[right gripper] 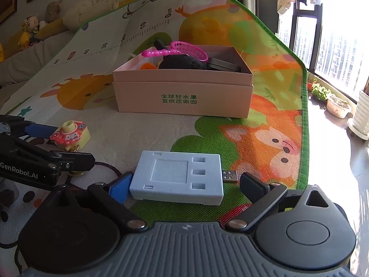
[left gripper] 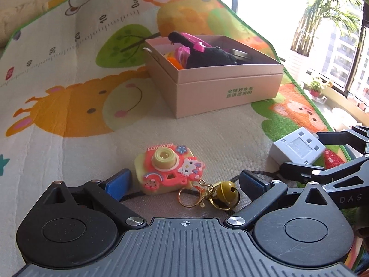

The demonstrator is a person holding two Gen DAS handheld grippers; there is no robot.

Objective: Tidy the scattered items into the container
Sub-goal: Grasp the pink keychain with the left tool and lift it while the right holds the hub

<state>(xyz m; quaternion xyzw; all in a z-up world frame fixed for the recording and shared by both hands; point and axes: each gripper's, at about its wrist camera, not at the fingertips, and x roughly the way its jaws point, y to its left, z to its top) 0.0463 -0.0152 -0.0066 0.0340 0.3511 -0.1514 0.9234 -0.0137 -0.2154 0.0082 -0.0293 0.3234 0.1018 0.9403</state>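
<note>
- Left gripper [left gripper: 184, 182]: jaws apart, low over the play mat [left gripper: 69, 152]. The toy camera [left gripper: 169, 170] lies between the blue finger pads [left gripper: 117, 183], centre of the left wrist frame, touching neither pad as far as can be seen.
- Toy camera: pink and yellow, lens facing up; a gold key ring [left gripper: 188, 196] and a small bell [left gripper: 226, 192] are attached at its lower right.
- Right gripper [right gripper: 184, 184]: jaws apart around the grey box [right gripper: 177, 177] (a flat block with a USB plug [right gripper: 230, 176] at its right end). The left blue pad sits just beside the block's left end; the right finger stands just beyond the plug.
- Container: a pink cardboard box [right gripper: 182, 92] with green print, upper centre of both frames, well apart from both loose items. It holds a black plush toy [right gripper: 182, 62], a pink toy net [right gripper: 189, 49] and a dark tin [right gripper: 224, 65].
- Mat: cartoon animals and a printed ruler strip; it lies under every listed item.
</note>
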